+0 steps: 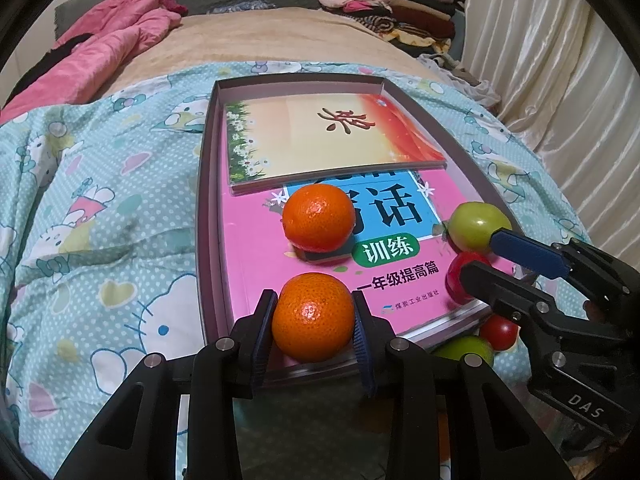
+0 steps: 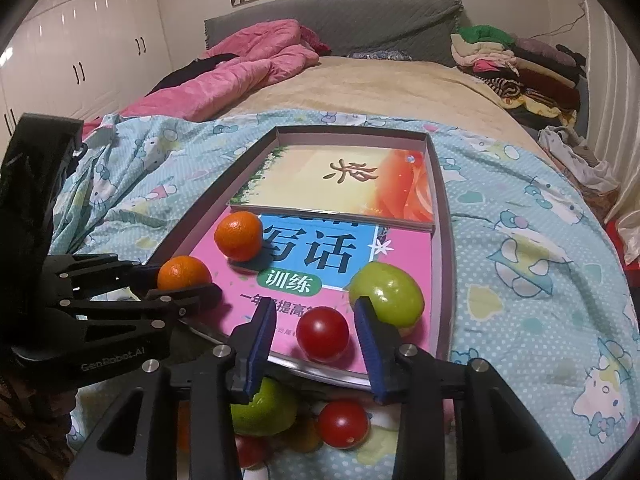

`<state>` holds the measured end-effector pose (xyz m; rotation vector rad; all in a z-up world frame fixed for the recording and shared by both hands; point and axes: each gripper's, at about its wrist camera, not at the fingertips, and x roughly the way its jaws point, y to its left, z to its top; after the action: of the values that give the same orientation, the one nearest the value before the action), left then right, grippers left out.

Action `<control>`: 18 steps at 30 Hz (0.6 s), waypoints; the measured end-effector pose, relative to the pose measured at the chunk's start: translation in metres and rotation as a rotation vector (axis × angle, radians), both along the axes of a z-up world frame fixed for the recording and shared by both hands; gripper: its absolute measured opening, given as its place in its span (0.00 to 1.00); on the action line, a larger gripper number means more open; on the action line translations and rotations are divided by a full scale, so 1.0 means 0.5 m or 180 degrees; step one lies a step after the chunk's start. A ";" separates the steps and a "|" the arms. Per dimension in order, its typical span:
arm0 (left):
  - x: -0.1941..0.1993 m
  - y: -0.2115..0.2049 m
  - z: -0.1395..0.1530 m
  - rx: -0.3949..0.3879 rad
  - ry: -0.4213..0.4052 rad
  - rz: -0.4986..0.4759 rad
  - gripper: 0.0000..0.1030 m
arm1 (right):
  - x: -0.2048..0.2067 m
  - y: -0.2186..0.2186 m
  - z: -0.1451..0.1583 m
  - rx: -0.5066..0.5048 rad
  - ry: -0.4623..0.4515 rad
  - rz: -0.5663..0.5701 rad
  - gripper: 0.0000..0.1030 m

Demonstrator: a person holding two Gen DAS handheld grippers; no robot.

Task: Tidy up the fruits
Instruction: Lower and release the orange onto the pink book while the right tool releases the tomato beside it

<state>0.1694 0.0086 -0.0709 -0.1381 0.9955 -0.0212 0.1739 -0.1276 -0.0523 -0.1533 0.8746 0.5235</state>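
Note:
My left gripper [image 1: 314, 298] is shut on an orange mandarin [image 1: 314, 320] at the near edge of a shallow box tray [image 1: 208, 184]. A second mandarin [image 1: 319, 217] rests on the pink book [image 1: 256, 264] inside the tray. In the right wrist view my right gripper [image 2: 315, 304] stands open around a red tomato [image 2: 322, 334] on that book, with a gap on each side. A green fruit [image 2: 386, 294] lies just beyond its right finger. The left gripper [image 2: 184, 280] with its mandarin [image 2: 182, 274] shows at the left.
Loose fruit lies on the blue patterned sheet [image 2: 520, 264] before the tray: a green fruit [image 2: 262, 412] and a red tomato [image 2: 343, 424]. An orange-and-cream book [image 2: 344, 184] fills the tray's far half. A pink quilt [image 2: 240, 76] and stacked clothes [image 2: 516, 68] lie beyond.

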 end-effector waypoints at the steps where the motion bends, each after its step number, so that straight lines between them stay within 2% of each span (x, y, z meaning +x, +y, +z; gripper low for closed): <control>1: 0.000 0.000 0.001 -0.0004 -0.0004 0.0002 0.36 | -0.001 -0.001 0.001 0.0009 -0.0006 -0.0004 0.43; 13: -0.007 0.002 0.020 -0.0051 -0.0123 0.0006 0.42 | -0.004 -0.007 0.013 0.0065 -0.0086 -0.0040 0.51; 15: -0.010 0.003 0.027 -0.0070 -0.0169 0.0004 0.49 | -0.005 -0.009 0.016 0.0090 -0.0107 -0.0042 0.51; 18: -0.015 0.005 0.034 -0.0079 -0.0193 0.0021 0.52 | -0.007 -0.014 0.021 0.0131 -0.0140 -0.0052 0.55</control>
<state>0.1618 0.0111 -0.0540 -0.1627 0.9343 -0.0316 0.1706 -0.1344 -0.0418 -0.1195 0.8210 0.5207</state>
